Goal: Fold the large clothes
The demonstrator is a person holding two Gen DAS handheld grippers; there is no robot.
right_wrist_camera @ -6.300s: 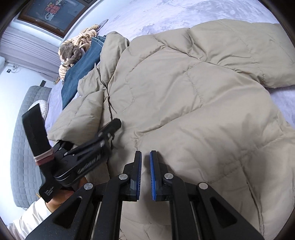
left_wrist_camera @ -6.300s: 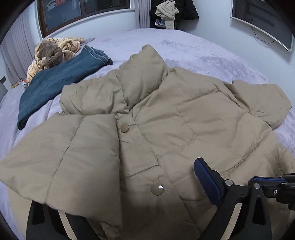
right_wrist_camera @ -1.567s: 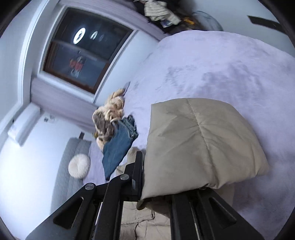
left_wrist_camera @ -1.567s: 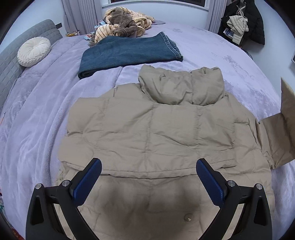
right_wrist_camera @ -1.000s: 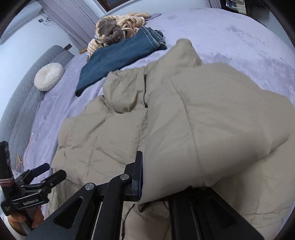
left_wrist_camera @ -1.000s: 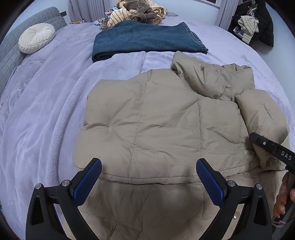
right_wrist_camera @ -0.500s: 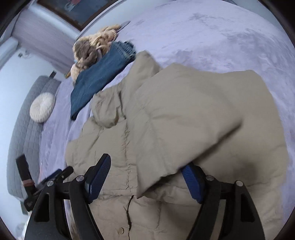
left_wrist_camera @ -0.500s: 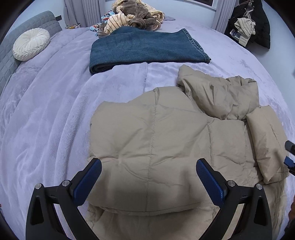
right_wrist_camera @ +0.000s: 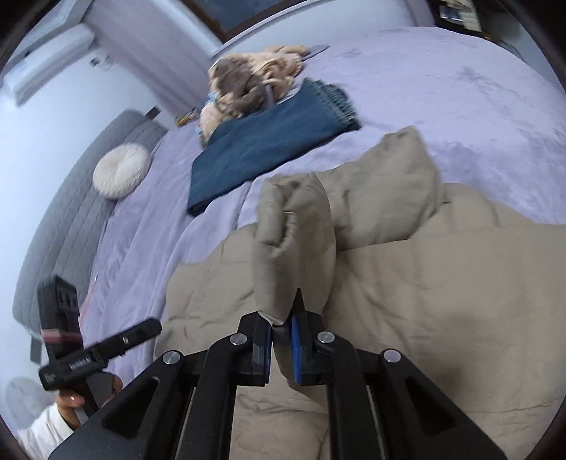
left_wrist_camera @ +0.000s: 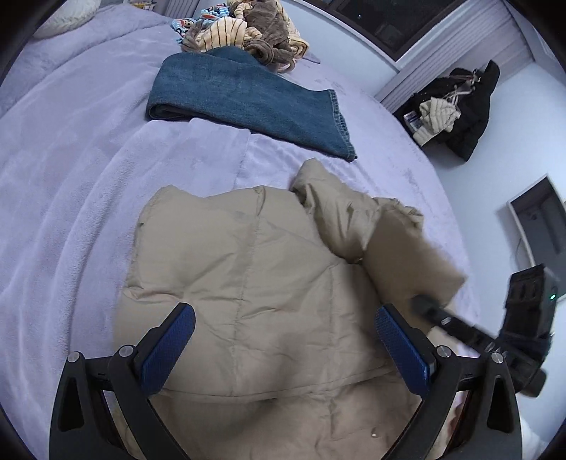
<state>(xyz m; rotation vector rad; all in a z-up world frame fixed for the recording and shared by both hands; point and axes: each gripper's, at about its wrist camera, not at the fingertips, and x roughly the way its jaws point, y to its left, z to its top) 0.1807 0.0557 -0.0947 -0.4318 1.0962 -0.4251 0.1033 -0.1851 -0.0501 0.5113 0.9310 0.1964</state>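
Note:
A beige puffer jacket (left_wrist_camera: 265, 283) lies spread on the lavender bed (left_wrist_camera: 70, 177), collar toward the far side. My left gripper (left_wrist_camera: 283, 315) hangs open over its lower half with nothing between the blue pads. In the right wrist view, my right gripper (right_wrist_camera: 282, 323) has its jaws closing on the end of the jacket's sleeve (right_wrist_camera: 293, 240), and the pads pinch the fabric. The sleeve stands lifted above the jacket's body (right_wrist_camera: 442, 300). From the left wrist view the same sleeve (left_wrist_camera: 406, 254) rises at the right, with the right gripper's finger (left_wrist_camera: 429, 311) at its end.
Folded blue jeans (left_wrist_camera: 247, 99) lie beyond the jacket, with a heap of striped and brown clothes (left_wrist_camera: 247, 32) behind them. A round white cushion (right_wrist_camera: 122, 170) rests against the grey padded headboard (right_wrist_camera: 70, 219). Dark coats (left_wrist_camera: 467, 106) hang by the wall. A person's hand (right_wrist_camera: 70, 400) holds the left gripper.
My right gripper opened wide and let the sleeve drop, then closed again on the sleeve's end and raised it. My left gripper stayed open while it shifted and turned over the jacket.

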